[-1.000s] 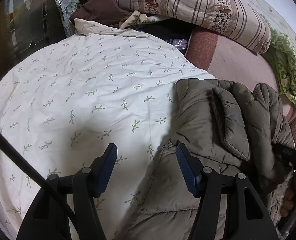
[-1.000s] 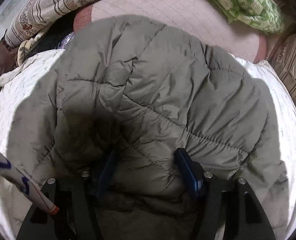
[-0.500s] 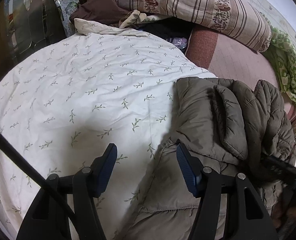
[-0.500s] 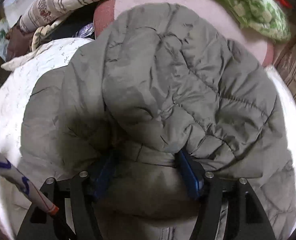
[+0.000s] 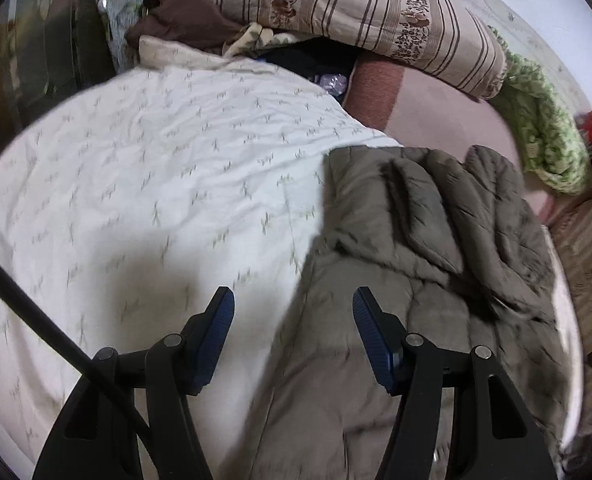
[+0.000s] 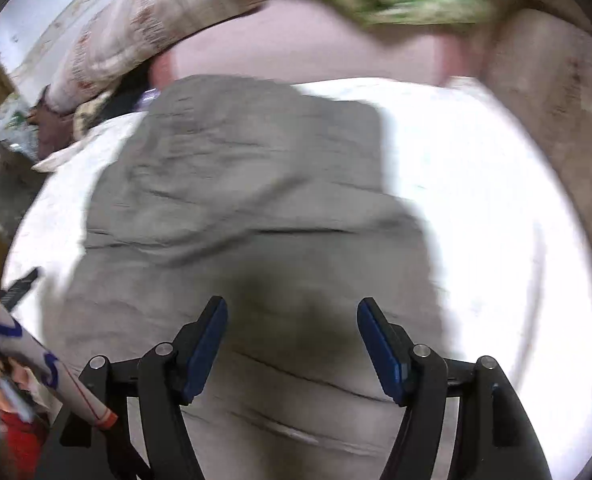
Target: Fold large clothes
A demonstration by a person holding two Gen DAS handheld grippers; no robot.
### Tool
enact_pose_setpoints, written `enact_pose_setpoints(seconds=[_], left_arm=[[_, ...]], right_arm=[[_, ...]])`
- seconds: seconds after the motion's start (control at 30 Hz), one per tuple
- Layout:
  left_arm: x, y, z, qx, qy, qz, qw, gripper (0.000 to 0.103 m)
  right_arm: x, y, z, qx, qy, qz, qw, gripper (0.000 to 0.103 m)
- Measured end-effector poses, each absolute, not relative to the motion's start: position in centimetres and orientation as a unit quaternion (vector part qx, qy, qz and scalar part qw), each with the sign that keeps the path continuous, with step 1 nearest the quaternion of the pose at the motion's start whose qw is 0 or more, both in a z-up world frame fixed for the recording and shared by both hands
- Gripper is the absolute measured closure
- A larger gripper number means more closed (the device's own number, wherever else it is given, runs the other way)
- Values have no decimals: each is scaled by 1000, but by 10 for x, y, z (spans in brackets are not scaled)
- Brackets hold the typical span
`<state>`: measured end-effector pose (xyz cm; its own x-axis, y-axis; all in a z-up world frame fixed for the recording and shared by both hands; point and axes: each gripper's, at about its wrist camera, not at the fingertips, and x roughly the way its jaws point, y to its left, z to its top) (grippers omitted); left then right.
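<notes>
In the left wrist view, a black cable (image 5: pixel 36 312) crossed the lower left corner over a white bedspread (image 5: pixel 156 184) printed with small green sprigs, which covered most of the bed. The left tool (image 5: pixel 294 336) hung above the line where the spread met the olive quilted jacket (image 5: pixel 428 240); its jaws stood spread with nothing between the blue pads, one pad over the white cloth and the other over the jacket's lower panel. The jacket lay on the right part of the bed, its upper portion bunched in thick folds and a flatter panel running down toward the camera. Behind it sat a striped pillow (image 5: pixel 356 12), brown clothing (image 5: pixel 180 20) to the pillow's left, a pink blanket (image 5: pixel 436 112) and, farther right, a green patterned cloth (image 5: pixel 544 128). The right wrist view was heavily blurred. At its left edge a white tube with blue marks (image 6: pixel 36 368) slanted across the corner. The jacket (image 6: pixel 256 184) filled the middle, lying on the white bedspread (image 6: pixel 476 208), which showed bare to its right. The right tool (image 6: pixel 292 344) hung over the jacket's near part, its jaws opening, the pads clear of the fabric and pinching nothing.
</notes>
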<state>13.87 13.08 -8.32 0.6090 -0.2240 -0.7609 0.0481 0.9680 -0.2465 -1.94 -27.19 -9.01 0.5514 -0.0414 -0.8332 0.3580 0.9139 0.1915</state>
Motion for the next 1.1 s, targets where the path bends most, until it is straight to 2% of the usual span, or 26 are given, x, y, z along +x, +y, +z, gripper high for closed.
enact_pose_setpoints(seconds=[0.2, 0.33, 0.47, 0.67, 0.87, 1.1], left_arm=[[105, 163, -109, -160, 484, -102, 854, 42], [90, 173, -129, -184, 514, -131, 828, 42], [84, 173, -161, -253, 557, -196, 766, 42], [54, 185, -169, -317, 552, -222, 739, 42], [15, 180, -169, -292, 553, -222, 748, 42], [-14, 166, -174, -279, 551, -247, 746, 42]], right_arm=[[-78, -345, -137, 260, 465, -143, 834, 29], [-99, -369, -172, 325, 460, -137, 815, 29], [-104, -373, -203, 404, 455, -76, 790, 29], [-116, -358, -207, 412, 454, -22, 790, 29], [-135, -340, -209, 417, 451, 13, 789, 29], [-165, -335, -212, 475, 429, 51, 767, 29]])
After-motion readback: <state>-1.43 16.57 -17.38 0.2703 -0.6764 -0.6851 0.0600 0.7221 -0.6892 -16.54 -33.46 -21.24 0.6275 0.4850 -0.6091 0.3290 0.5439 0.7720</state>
